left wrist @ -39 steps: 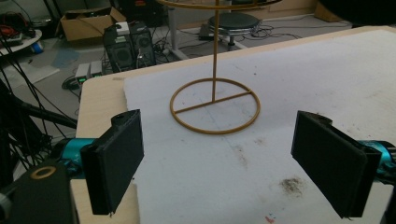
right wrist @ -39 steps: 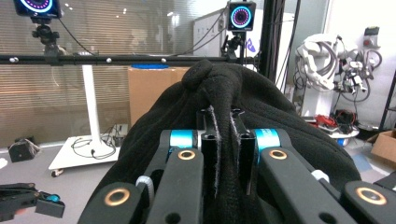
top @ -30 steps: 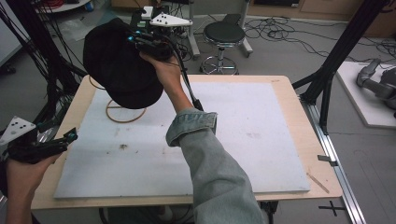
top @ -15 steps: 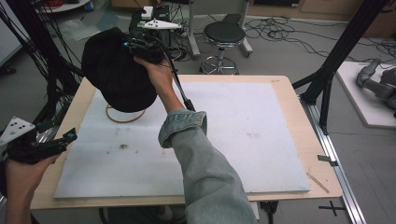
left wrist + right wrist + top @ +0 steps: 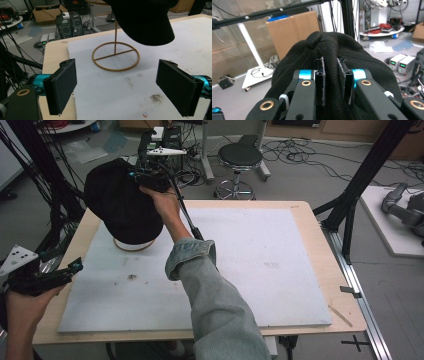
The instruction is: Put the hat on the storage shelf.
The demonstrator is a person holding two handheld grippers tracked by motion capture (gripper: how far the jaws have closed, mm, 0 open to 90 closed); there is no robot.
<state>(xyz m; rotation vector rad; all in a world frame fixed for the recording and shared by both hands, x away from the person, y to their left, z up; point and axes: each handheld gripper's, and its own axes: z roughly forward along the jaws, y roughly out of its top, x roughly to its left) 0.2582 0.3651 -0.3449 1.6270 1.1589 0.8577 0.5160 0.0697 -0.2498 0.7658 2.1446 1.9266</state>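
Black hat (image 5: 332,52) — pinched, right gripper (image 5: 331,82)

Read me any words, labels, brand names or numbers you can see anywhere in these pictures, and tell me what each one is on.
None can be read.
The black hat, pinched by the right gripper, shows no logo or label.
Two bench instruments have lit green displays, digits too small and blurred to read.
The cardboard box on the floor has no legible printing.

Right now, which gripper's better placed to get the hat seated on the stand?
Right. The right gripper is already pinched on a fold of the black hat, holding it above the wire stand. The left gripper is open at the table's near left edge, apart from both.
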